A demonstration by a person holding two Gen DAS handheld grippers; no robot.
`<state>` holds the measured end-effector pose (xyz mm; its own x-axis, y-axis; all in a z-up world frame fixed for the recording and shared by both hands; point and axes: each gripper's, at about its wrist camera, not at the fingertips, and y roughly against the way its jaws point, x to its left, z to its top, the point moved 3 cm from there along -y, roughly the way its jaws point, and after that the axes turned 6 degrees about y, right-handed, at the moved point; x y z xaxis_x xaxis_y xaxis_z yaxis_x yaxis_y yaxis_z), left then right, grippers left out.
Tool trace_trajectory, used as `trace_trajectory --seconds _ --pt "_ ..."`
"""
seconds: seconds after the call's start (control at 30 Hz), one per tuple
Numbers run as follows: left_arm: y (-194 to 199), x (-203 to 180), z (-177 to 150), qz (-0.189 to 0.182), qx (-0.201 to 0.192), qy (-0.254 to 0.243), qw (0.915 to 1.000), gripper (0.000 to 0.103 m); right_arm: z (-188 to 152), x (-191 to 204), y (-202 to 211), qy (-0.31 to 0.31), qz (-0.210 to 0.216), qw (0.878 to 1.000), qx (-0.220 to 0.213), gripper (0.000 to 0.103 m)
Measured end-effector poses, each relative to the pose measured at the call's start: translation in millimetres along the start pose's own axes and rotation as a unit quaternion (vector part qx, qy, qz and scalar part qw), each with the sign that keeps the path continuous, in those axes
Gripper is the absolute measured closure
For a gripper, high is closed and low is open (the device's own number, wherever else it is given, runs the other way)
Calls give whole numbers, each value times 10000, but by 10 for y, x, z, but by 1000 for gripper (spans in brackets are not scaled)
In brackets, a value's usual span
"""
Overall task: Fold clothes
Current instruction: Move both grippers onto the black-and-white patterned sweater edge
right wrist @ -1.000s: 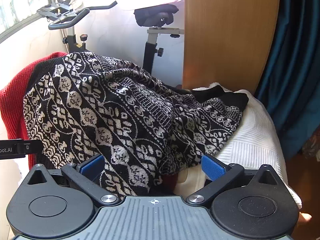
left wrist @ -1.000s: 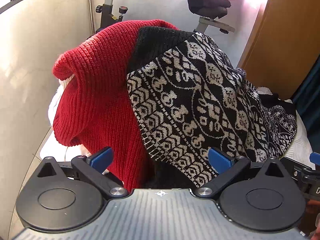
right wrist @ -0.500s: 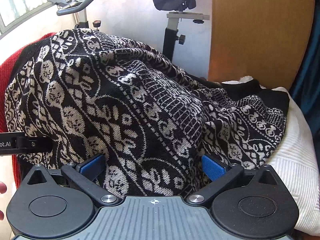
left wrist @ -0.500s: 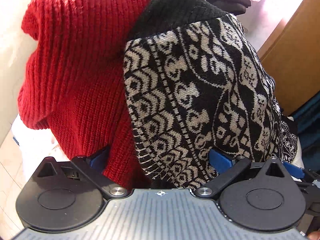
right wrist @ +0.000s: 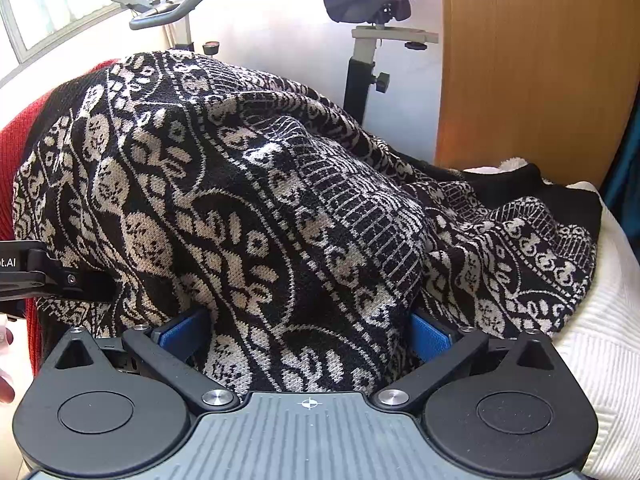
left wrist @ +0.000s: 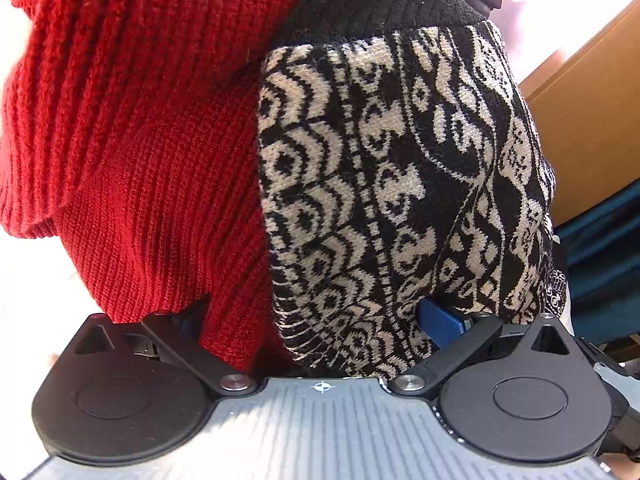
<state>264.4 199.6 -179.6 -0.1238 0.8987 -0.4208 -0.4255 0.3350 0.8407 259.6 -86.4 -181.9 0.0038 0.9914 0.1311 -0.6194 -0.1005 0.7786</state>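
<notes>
Here, line by line, from the grippers outward.

Left gripper (left wrist: pixel 316 316): jaws spread wide, pushed into the heap of knitwear. Its left finger is mostly buried under red wool; the blue pad (left wrist: pixel 438 320) of the right finger shows against patterned knit. Nothing is pinched between them.

Right gripper (right wrist: pixel 310 332): jaws also spread wide, with a fold of the patterned sweater bulging between the two blue pads (right wrist: pixel 428 338) but not clamped.

Patterned sweater (right wrist: pixel 248 200): black and cream knit, draped over the top of the heap and trailing down to the right. In the left wrist view its hem edge (left wrist: pixel 280 280) hangs straight down just in front of the gripper, overlapping the red sweater.

Red sweater (left wrist: pixel 140 128): chunky ribbed knit, bunched on the left side of the heap, partly under the patterned one. In the right wrist view only a strip of it shows at the far left.

Black knit (left wrist: pixel 384 4): a plain dark piece at the top of the heap, above the patterned hem.

White cover (right wrist: pixel 600 344): ribbed white fabric under the clothes, bare at the right.

Exercise bike (right wrist: pixel 360 32): behind the heap, handlebars and saddle showing.

Wooden panel (right wrist: pixel 528 72): upright, behind and to the right.

Curtain (left wrist: pixel 600 248): dark teal, at the right edge.
</notes>
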Motion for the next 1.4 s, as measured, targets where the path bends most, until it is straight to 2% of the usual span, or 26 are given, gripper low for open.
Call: trace_trajectory --seconds 0.17,0.33,0.47,0.53,0.57,0.63,0.8,1.0,1.13,1.27,1.33,1.4 --pt "157 -75 -69 157 -353 -271 9989 0 -48 -19 156 130 -96 9998 -115 1" --pt "456 -73 -161 -436 -691 -447 9957 0 -212 -85 388 -121 -200 9995 -195 1" --pt "608 -69 -166 -629 -1131 -572 9899 2 -355 -95 512 -385 -238 9987 -243 1" --pt "609 -119 -180 -698 -1079 -508 9904 3 -403 -95 546 -428 -290 9983 -260 1" --pt "588 -99 -174 -699 -1052 -486 9908 12 -421 -94 561 -448 -315 9982 -260 1" --pt "621 -120 -194 -686 -1119 -611 9895 21 -456 -95 595 -470 -364 9980 -231 1" --pt "731 -283 -294 -605 -1327 -1137 9828 21 -547 -145 699 -610 -500 9966 -232 1" --pt "968 -254 -298 -1062 -1358 -897 9809 22 -611 -207 757 -794 -577 9950 -194 1" --pt "1059 -370 -324 -874 -1649 -1362 9730 22 -602 -213 802 -785 -562 9950 -264 1" --pt "870 -485 -185 -672 -1491 -1649 9727 16 -585 -204 790 -797 -564 9950 -210 1" --pt "832 -449 -89 -536 -1604 -1462 9747 16 -572 -178 802 -743 -539 9955 -220 1" --pt "782 -359 8 -703 -1501 -1052 9805 16 -562 -153 840 -647 -531 9961 -292 1"
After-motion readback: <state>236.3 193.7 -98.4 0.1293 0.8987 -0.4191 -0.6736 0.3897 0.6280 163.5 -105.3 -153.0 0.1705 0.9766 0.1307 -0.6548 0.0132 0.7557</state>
